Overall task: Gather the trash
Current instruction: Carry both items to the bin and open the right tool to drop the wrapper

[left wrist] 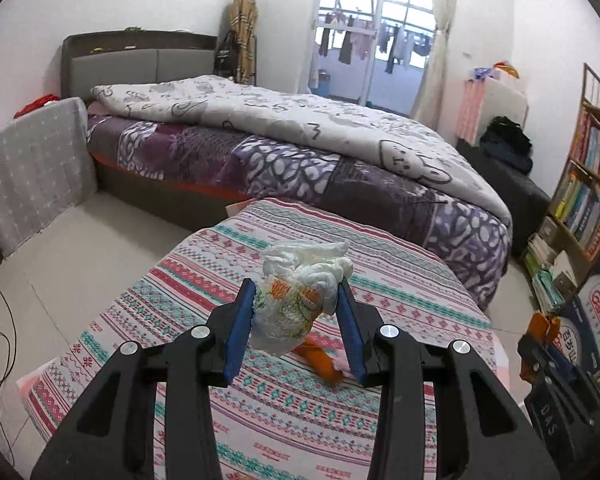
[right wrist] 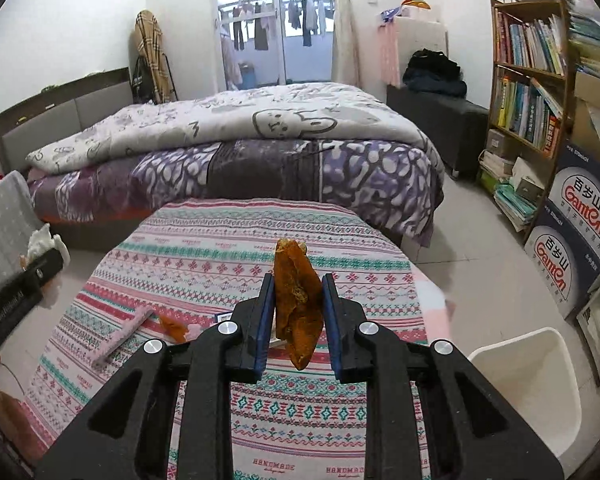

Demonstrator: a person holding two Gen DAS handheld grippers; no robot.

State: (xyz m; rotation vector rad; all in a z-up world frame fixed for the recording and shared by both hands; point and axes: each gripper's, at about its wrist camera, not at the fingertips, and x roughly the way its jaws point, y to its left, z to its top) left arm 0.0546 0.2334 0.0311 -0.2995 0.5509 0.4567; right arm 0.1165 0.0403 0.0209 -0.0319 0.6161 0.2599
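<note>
Bedroom with "Ganten" boxes (right wrist: 576,236); left gripper (left wrist: 296,308) pinching tissue wad (left wrist: 300,300), right gripper (right wrist: 298,312) orange peel (right wrist: 298,312).

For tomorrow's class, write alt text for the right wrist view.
The right tongs grip an orange peel above a patterned tablecloth. A white bin stands at lower right, with a bed behind.

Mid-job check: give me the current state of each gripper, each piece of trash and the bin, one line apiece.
left gripper: shut on the crumpled white wad, lifted off the table.
crumpled white wad: held, clear of the cloth.
right gripper: shut on the orange peel.
orange peel: held upright between the pads, off the table.
second orange scrap: lying loose on the patterned tablecloth.
white bin: upright on the floor, open-topped, inside not visible.
</note>
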